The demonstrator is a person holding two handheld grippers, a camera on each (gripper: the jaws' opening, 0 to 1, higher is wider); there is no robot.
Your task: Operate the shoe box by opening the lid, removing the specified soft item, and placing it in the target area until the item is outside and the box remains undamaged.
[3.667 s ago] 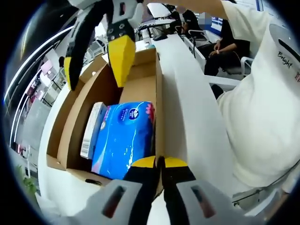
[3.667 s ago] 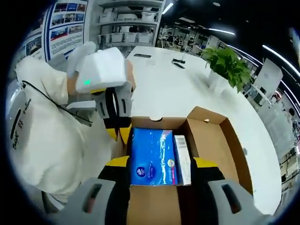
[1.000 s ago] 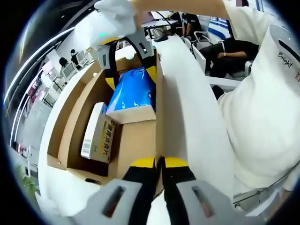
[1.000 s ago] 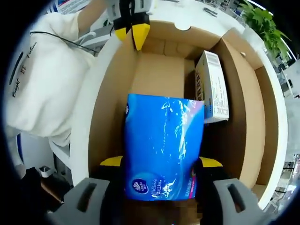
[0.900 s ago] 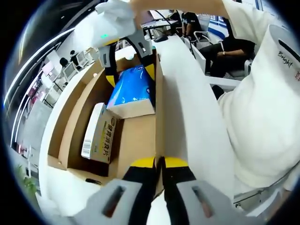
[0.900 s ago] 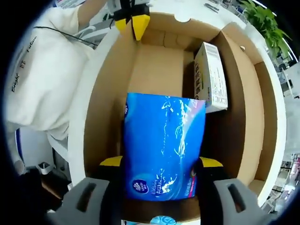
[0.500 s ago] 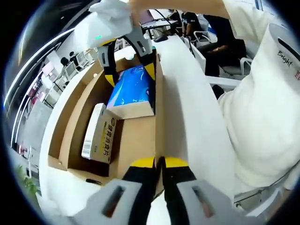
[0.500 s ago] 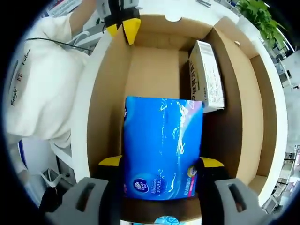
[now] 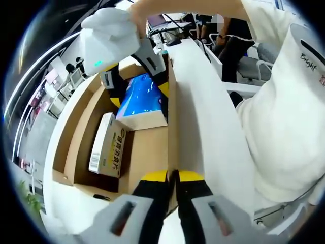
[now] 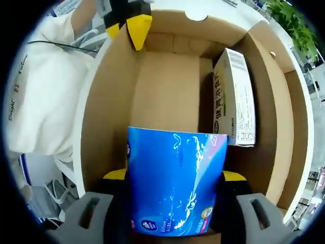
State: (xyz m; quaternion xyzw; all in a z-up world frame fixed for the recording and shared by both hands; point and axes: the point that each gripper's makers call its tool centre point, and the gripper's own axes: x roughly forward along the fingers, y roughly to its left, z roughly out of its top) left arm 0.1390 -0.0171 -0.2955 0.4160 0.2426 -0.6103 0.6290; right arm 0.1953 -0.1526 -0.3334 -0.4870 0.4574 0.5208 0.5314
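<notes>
Contents of your open brown cardboard shoe box (image 10: 167,86): one blue plastic-wrapped soft tissue pack (image 10: 175,183), raised above the box floor, and one narrow white printed carton (image 10: 234,99), standing on its long edge against the inner side wall.

Right hand-held gripper (image 10: 175,185): your two yellow-tipped jaws sit either side of the blue pack, pressed against its flanks, pinching it. In the right gripper view the pack hangs over the bare cardboard floor, apart from it, with the white carton just beside its upper right corner. In the left gripper view the same gripper (image 9: 136,89) comes in from the top, white housing above, yellow tips around the blue pack (image 9: 143,99) at the far end of the box, the pack's lower edge above the floor.

Left hand-held gripper (image 9: 172,177): your jaws are pressed together on the upper edge of the near side wall of the shoe box (image 9: 150,147), yellow tips meeting over the cardboard. The right gripper view shows those tips (image 10: 132,23) at the far rim.

Surroundings: box rests on a white bench (image 9: 203,112); your white sleeve and shirt (image 9: 284,117) lie beside it. White carton (image 9: 107,145) stays inside, along the far wall in the left gripper view.
</notes>
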